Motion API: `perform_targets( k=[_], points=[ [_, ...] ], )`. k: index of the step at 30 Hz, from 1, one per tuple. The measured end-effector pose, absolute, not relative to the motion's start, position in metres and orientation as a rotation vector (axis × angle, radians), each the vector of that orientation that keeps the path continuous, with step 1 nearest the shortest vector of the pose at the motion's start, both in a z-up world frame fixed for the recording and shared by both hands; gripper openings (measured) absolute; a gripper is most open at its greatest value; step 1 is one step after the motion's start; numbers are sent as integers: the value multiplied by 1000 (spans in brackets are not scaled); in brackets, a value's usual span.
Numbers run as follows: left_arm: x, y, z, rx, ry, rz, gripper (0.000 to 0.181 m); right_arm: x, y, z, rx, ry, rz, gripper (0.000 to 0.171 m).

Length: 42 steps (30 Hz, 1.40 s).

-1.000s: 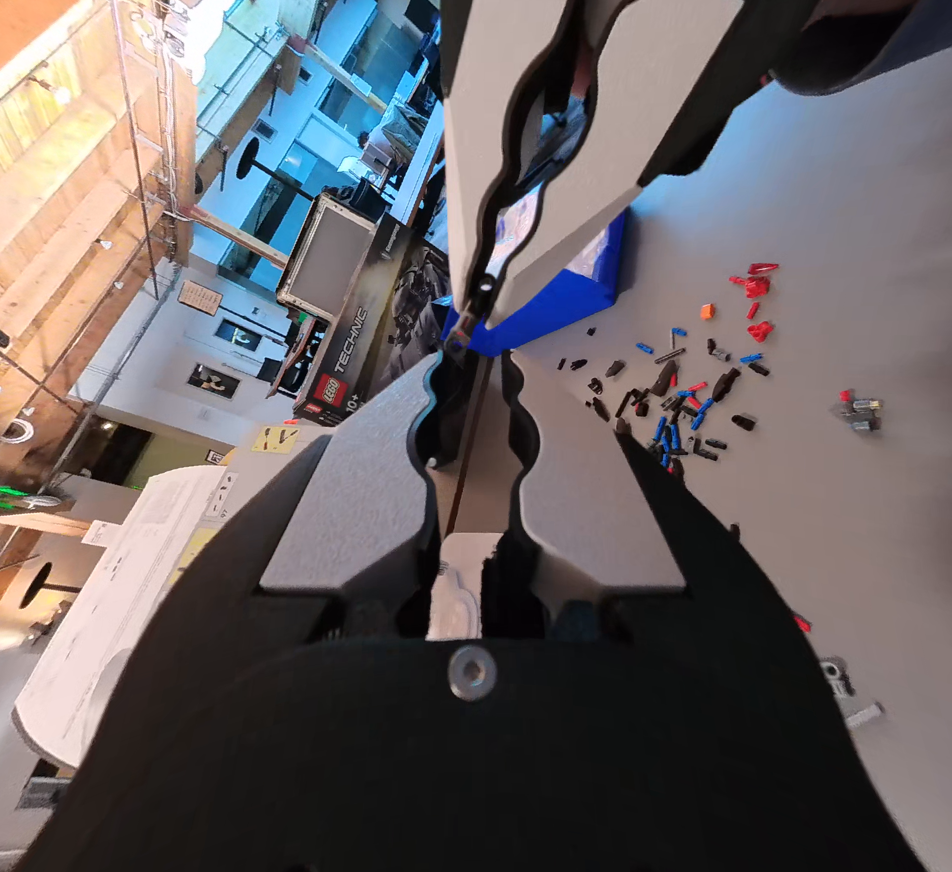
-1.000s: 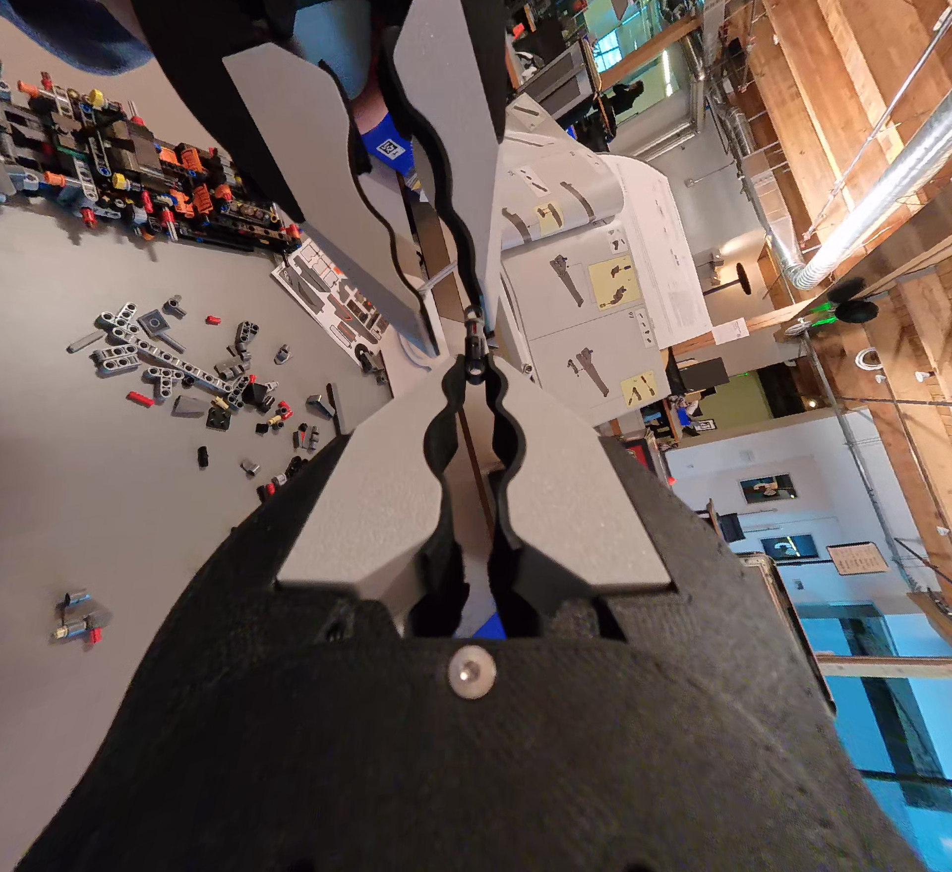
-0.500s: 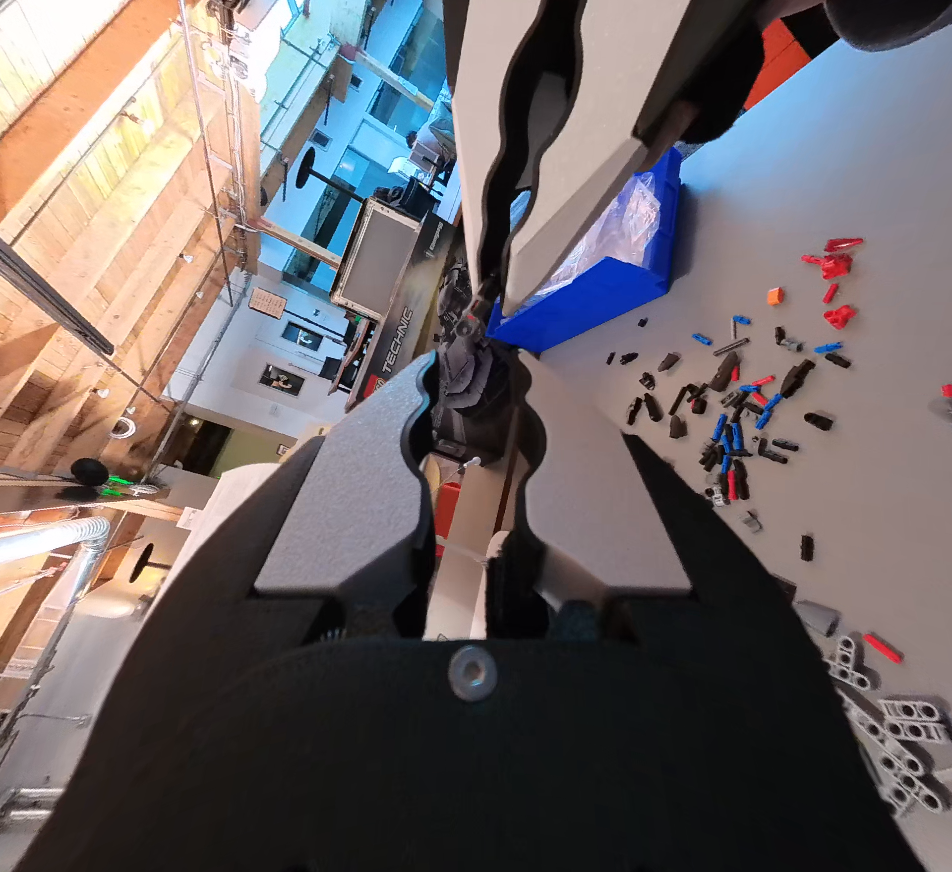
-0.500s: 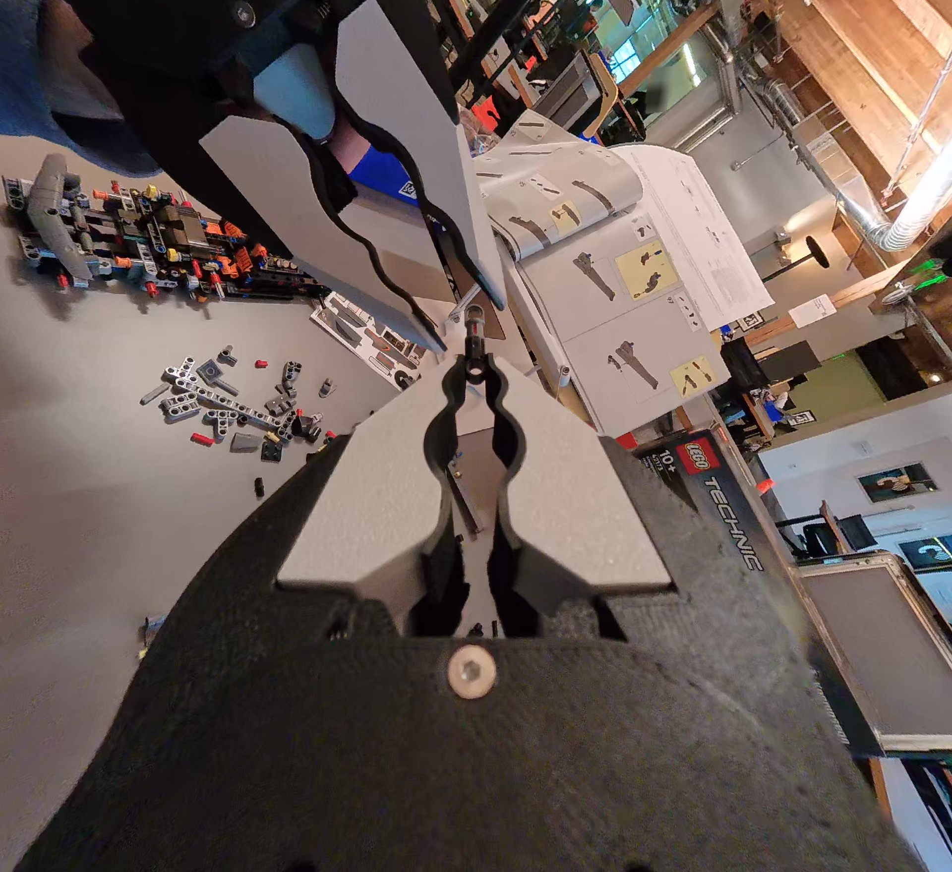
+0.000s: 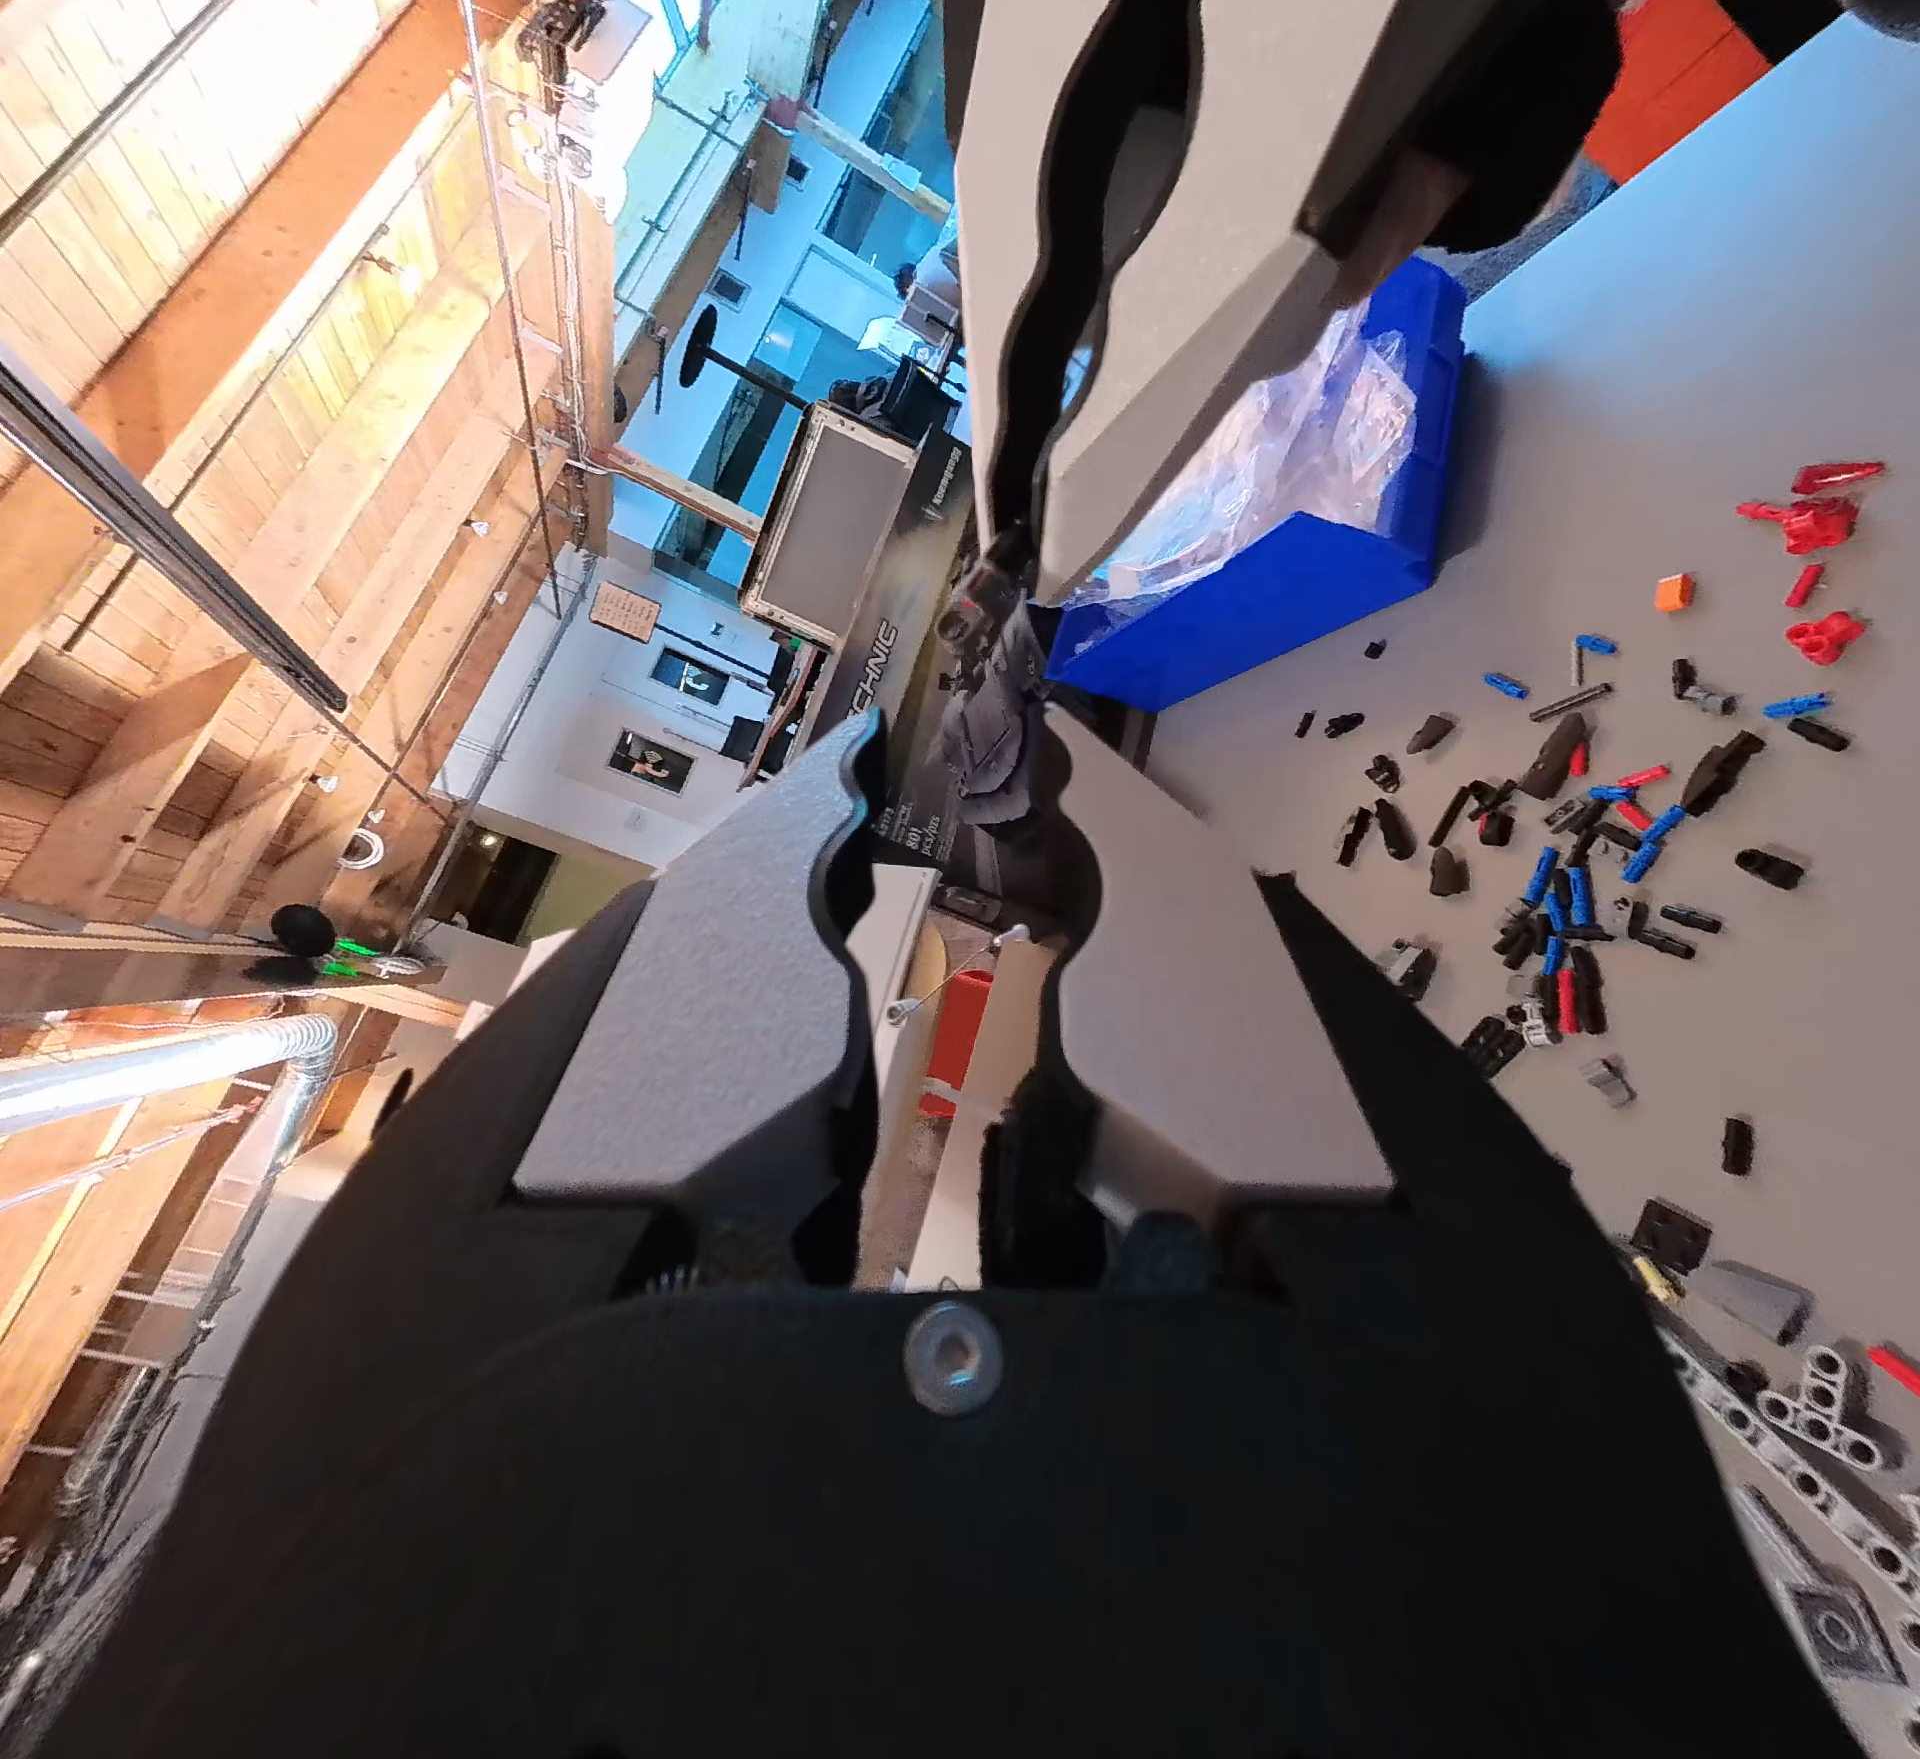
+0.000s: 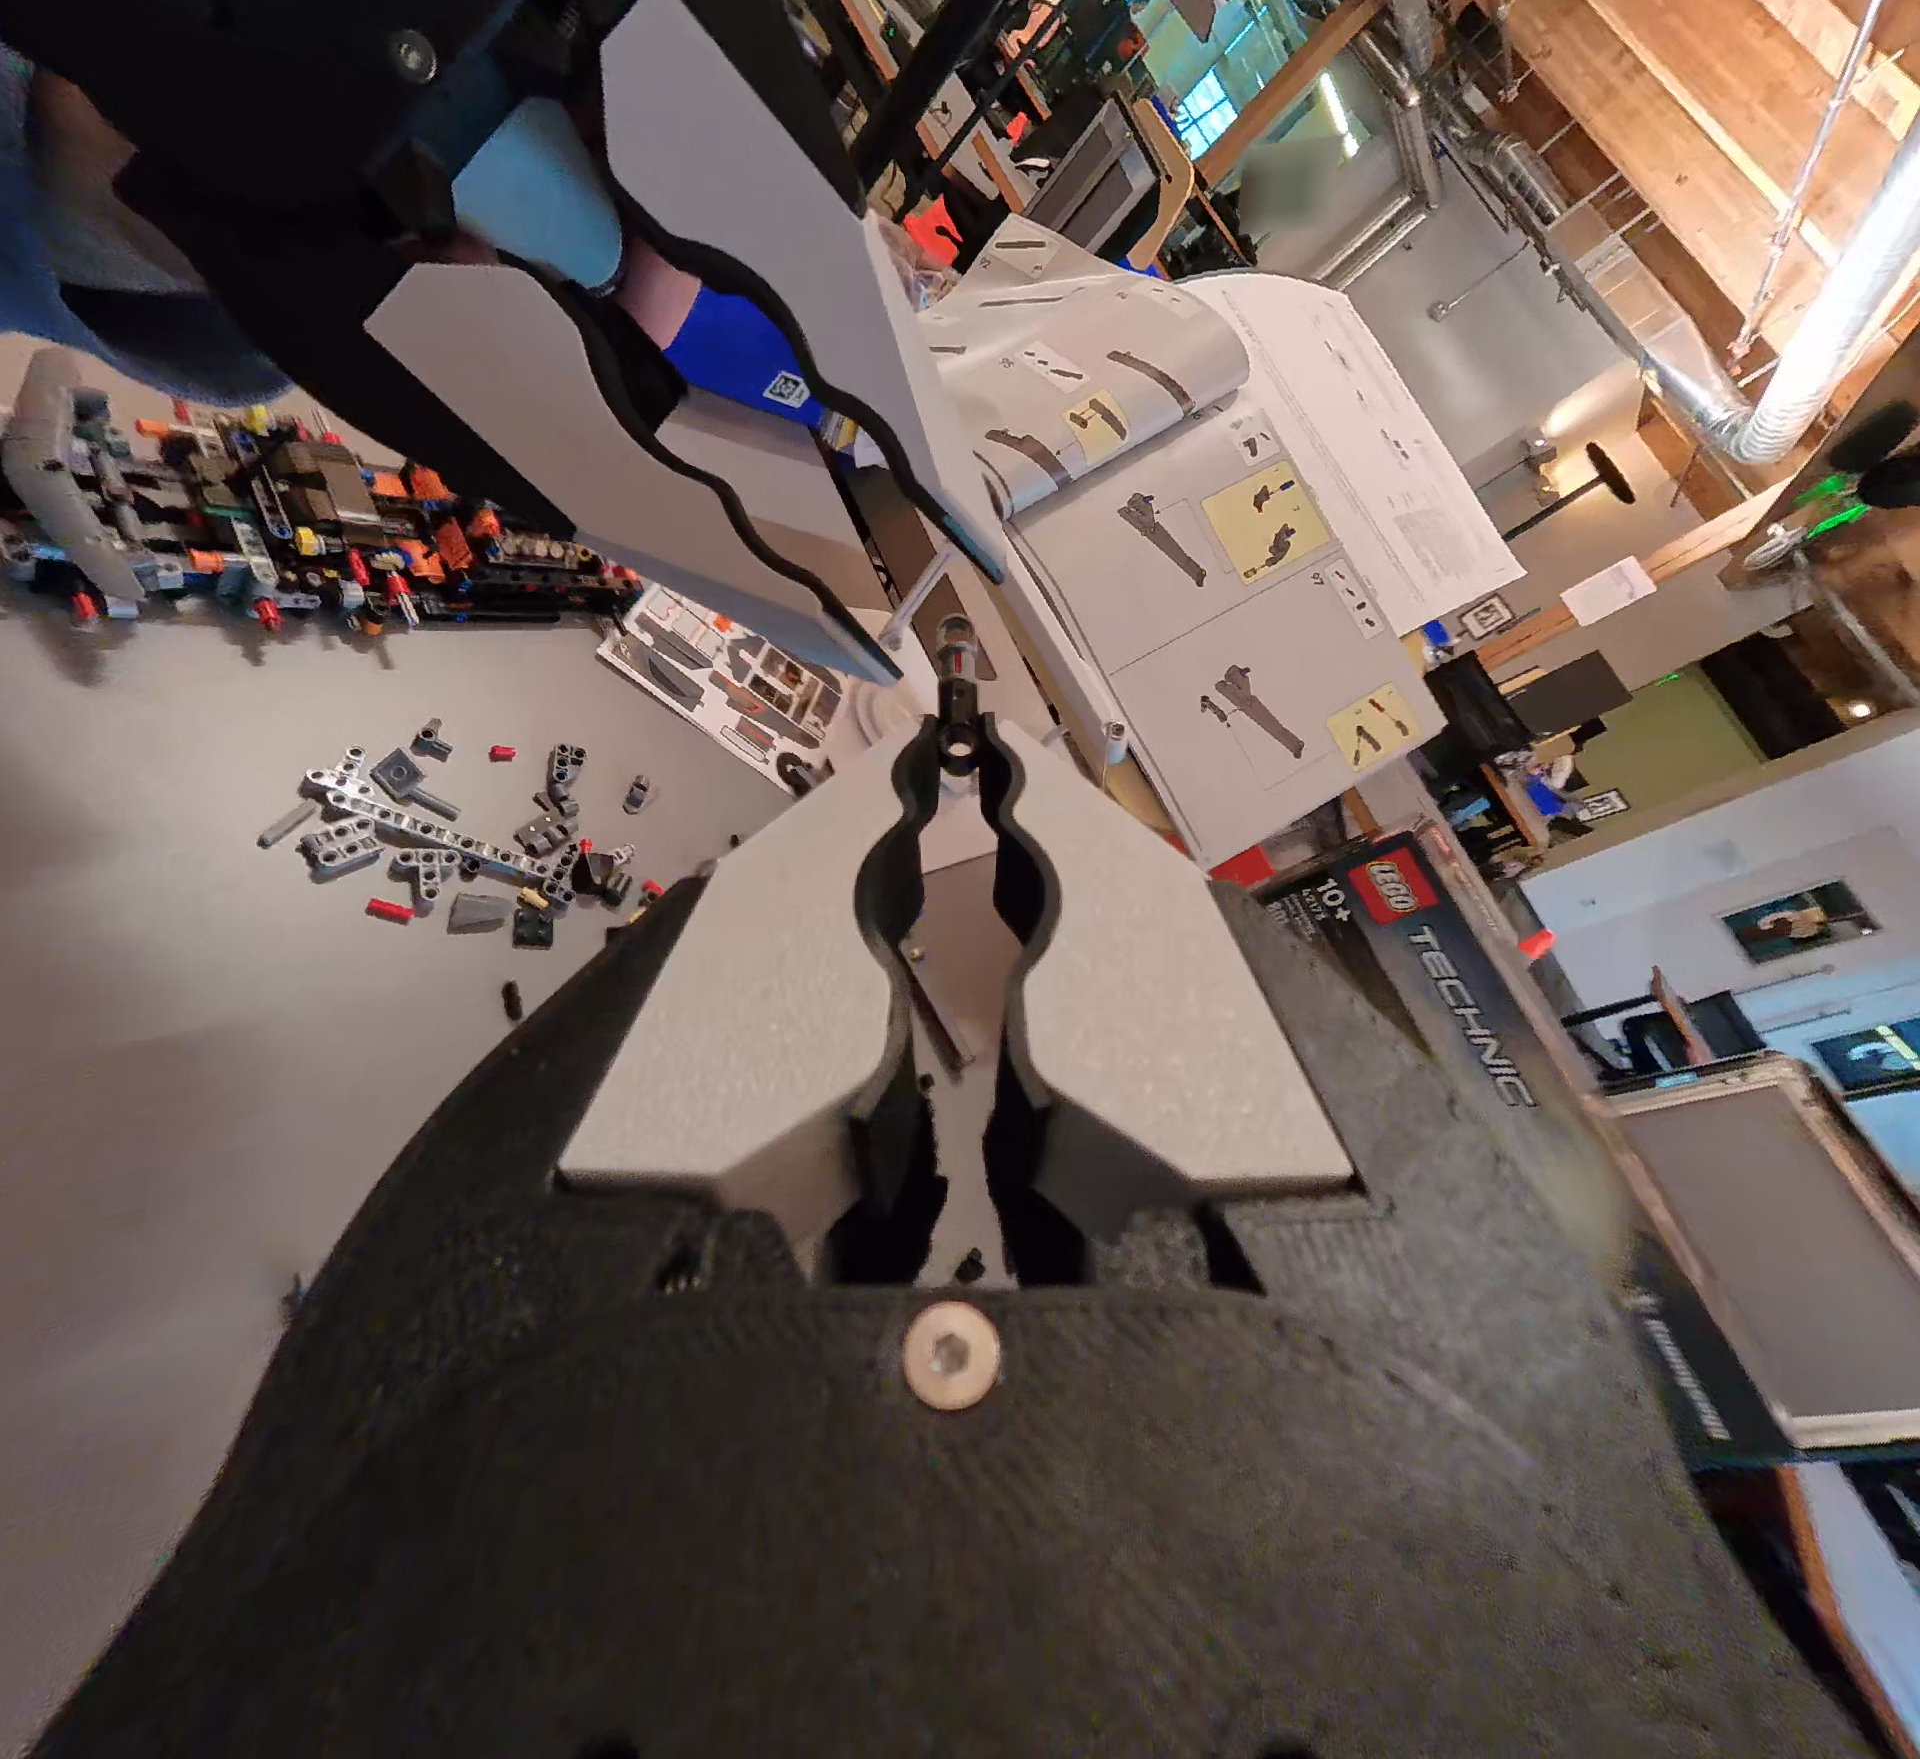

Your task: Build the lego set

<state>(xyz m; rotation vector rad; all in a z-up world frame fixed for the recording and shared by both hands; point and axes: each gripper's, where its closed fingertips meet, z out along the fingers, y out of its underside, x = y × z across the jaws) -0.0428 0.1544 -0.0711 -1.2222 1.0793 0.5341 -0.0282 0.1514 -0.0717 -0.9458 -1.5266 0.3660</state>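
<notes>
Between right gripper fingertips, small black connector.

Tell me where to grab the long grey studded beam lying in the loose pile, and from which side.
Grip the long grey beam near its bare middle, across its narrow width, coming from above. It lies flat on the grey table, so its long side edges are what shows. Its ends look crowded by small grey connectors, so the middle seems the cleaner hold.
</notes>
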Motion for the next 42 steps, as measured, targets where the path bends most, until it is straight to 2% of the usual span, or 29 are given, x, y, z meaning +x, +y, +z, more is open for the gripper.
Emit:
perform_targets(
  k=[1, 9, 18, 23, 29, 32, 42],
  points=[
    [-43, 155, -71, -1221, 1076, 539, 24, -28, 152, -71, -965, -1517, 400, 4],
    [-36, 156, -74, -1184, 1109, 604, 25, -26, 155, -75, -1130, -1471, 811, 4],
    [-29, 155, -71, -1106, 1162, 732, 19, -26, 152, -82, -1202, -1504, 927, 4],
    [-24, 156, -75, -1067, 1209, 810, 5, -26, 150, -86, -1228, -1527, 950, 4],
    [-23, 156, -80, -1100, 1236, 773, 3, -23, 150, -83, -1244, -1507, 980, 5],
    [-25, 157, -78, -1146, 1214, 670, 1, -16, 153, -75, -1209, -1487, 936, 21],
    [-15, 147, -76, -1183, 1274, 353, 0, -10, 143, -65, -977, -1526, 712, 18]
  ],
)
